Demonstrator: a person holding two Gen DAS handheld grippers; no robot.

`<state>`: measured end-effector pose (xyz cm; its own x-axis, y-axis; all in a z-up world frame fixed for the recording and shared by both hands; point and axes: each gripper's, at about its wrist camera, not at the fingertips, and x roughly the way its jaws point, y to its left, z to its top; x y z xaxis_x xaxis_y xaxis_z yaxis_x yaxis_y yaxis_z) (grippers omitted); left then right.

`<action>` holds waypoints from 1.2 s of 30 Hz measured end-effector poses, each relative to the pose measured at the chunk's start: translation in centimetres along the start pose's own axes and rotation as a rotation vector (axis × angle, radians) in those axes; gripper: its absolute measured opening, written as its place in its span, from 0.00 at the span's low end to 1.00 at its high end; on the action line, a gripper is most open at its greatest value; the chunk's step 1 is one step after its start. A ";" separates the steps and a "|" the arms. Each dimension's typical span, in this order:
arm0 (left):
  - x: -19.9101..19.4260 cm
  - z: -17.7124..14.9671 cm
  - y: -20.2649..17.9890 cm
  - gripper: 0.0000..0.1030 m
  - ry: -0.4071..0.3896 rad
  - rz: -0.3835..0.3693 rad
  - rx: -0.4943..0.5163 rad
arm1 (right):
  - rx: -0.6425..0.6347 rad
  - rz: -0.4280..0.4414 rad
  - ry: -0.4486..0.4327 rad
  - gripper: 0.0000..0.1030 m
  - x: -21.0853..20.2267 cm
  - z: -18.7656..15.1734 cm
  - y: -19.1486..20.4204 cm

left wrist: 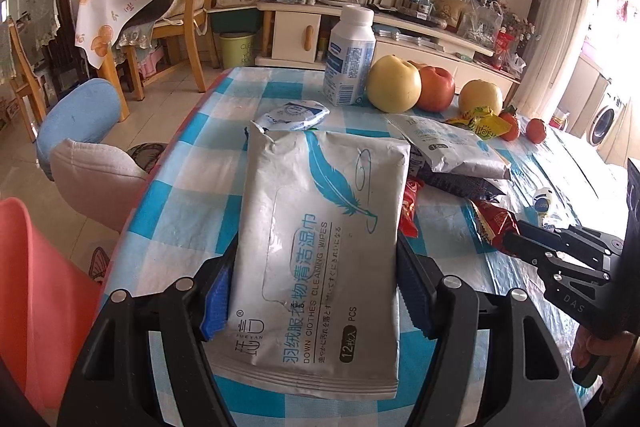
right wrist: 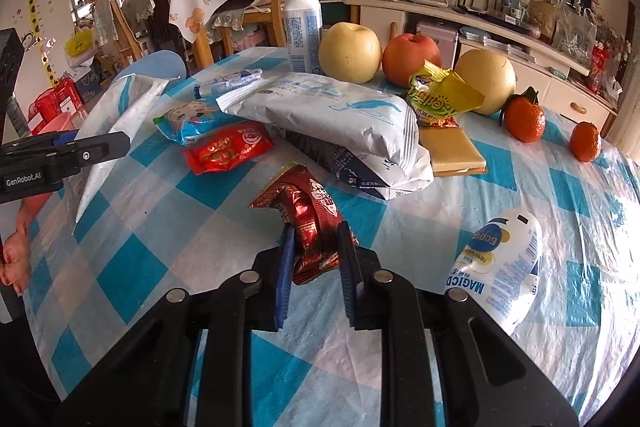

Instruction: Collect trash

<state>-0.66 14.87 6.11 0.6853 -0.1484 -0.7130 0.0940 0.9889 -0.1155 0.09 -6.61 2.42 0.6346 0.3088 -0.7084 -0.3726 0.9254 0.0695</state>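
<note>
Nearest in the left wrist view, the left gripper (left wrist: 316,291) has its blue-padded fingers (left wrist: 216,301) closed against both long edges of a flat grey-white wet-wipes packet with a blue feather print (left wrist: 320,243), held over the blue-and-white checked tabletop (left wrist: 180,207). Only the right wrist view shows the right gripper (right wrist: 314,267) up close, its fingers (right wrist: 283,275) pinching a crumpled dark-red foil snack wrapper (right wrist: 308,223) just above the cloth.

That view alone also shows a white squashed MAGICD-labelled bottle (right wrist: 500,263) lying to the right, a red sachet (right wrist: 228,149), a cartoon-printed blue snack bag (right wrist: 188,119) and a pale yellow flat block (right wrist: 452,149) under the second grey wipes packet (right wrist: 332,111).

Farther back, both views show a yellow crumpled wrapper (right wrist: 440,95), two yellow pears (left wrist: 394,83), a red apple (left wrist: 436,87), two small oranges (right wrist: 524,119) and an upright white plastic bottle with blue label (left wrist: 350,59).
</note>
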 end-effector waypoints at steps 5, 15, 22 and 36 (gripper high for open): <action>-1.0 0.2 1.2 0.68 -0.026 0.002 -0.035 | 0.004 0.019 -0.030 0.05 -1.3 0.4 1.5; -2.3 0.4 3.7 0.68 -0.061 0.007 -0.105 | 0.020 0.052 0.015 0.01 -1.1 -0.1 3.6; -2.5 0.2 4.2 0.68 -0.065 0.016 -0.114 | 0.031 -0.013 0.006 0.71 -0.6 0.1 3.3; -1.9 0.1 4.1 0.68 -0.052 0.035 -0.105 | 0.078 -0.022 0.079 0.39 3.2 0.7 3.1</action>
<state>-1.48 19.23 7.05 0.7235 -0.1105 -0.6814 -0.0047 0.9863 -0.1650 1.44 -2.55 0.86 0.5854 0.2730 -0.7634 -0.3039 0.9468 0.1056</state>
